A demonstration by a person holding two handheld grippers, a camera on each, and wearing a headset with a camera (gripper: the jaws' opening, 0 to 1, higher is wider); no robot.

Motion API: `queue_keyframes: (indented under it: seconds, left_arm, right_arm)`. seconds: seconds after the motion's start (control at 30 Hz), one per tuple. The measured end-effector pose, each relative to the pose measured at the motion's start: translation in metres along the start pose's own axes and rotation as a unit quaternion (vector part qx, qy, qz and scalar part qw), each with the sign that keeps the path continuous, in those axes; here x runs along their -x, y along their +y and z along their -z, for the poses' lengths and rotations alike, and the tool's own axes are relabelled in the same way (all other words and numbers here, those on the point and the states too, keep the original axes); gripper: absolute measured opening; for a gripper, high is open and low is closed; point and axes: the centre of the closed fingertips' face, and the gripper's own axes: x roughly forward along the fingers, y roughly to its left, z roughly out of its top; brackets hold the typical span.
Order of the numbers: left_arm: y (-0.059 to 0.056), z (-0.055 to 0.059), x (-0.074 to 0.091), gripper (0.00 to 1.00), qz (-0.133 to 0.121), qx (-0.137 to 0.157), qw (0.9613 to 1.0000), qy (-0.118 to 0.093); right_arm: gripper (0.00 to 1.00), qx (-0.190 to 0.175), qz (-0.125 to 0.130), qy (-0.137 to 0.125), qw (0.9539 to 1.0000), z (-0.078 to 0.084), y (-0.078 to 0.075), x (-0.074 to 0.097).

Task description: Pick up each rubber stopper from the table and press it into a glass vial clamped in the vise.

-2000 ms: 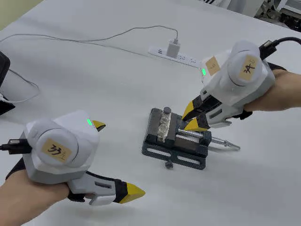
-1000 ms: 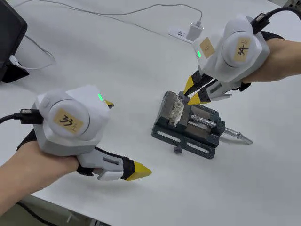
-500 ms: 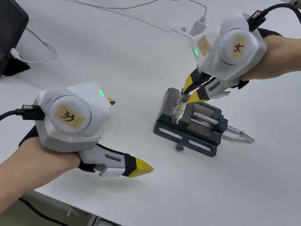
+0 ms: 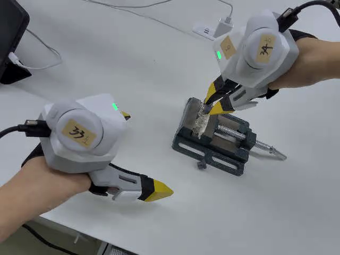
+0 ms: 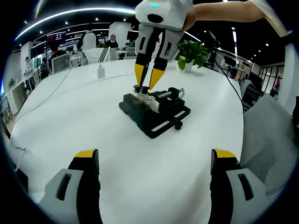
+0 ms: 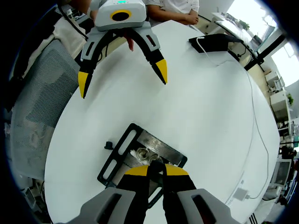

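Right gripper (image 4: 212, 102) pinches stopper (image 6: 156, 166) at vial (image 4: 201, 123) in vise (image 4: 212, 151); left gripper (image 5: 154, 155) spread. If we press off-centre, stopper may jam crooked or glass crack.

White table (image 4: 133, 74) with vise (image 4: 223, 150) and power strip (image 4: 202, 31)

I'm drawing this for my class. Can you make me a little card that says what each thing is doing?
vise: on the white table
vial: clamped in the vise
stopper: at the top of the vial
right gripper: fingers shut on the stopper
left gripper: fingers open, empty, apart from the vise
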Motion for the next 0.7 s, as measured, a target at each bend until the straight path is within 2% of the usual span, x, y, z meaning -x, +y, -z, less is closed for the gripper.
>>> queue_keyframes:
  seconds: [0.47,0.7]
  left_arm:
    - [-0.0011,0.002,0.0007,0.99,0.001,0.003,1.0,0.001]
    - [0.0005,0.0021,0.0003,0.99,0.001,0.004,1.0,0.0]
  right_arm:
    - [0.05,-0.001,0.001,0.014,0.9999,0.0007,-0.0026,-0.0019]
    - [0.04,-0.051,-0.005,0.015,0.9986,-0.0016,-0.0046,-0.002]
